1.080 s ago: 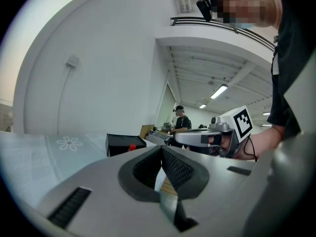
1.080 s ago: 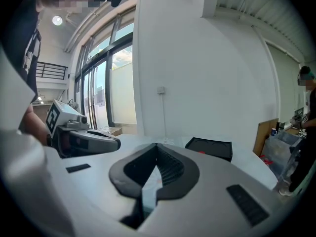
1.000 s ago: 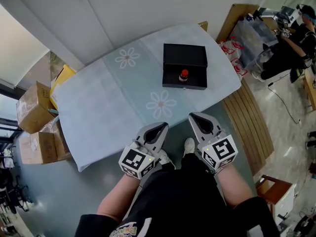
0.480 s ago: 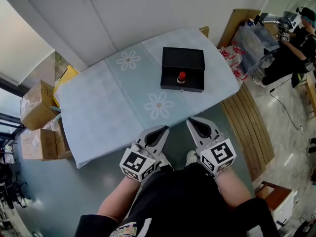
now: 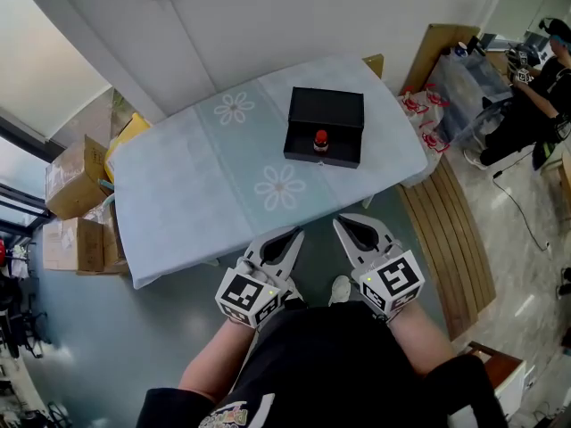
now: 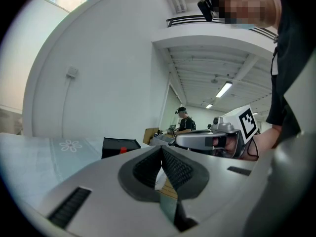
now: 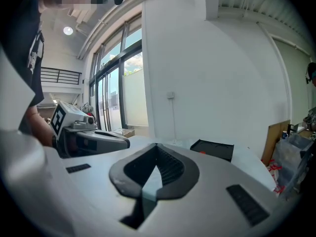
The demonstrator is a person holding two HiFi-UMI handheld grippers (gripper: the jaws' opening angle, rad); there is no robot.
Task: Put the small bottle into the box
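The small bottle (image 5: 320,139), red-capped, shows within the near half of the black box (image 5: 326,107) on the cloth-covered table (image 5: 187,194), well apart from both grippers and beyond the table's near edge. The left gripper (image 5: 287,239) and right gripper (image 5: 350,228) are held side by side close to the person's body, tips pointing toward the table, each with its jaws together and nothing between them. Bare cloth lies between box and near edge; cardboard cartons (image 5: 76,176) flank the table's left, a slatted wooden platform (image 5: 446,230) its right.
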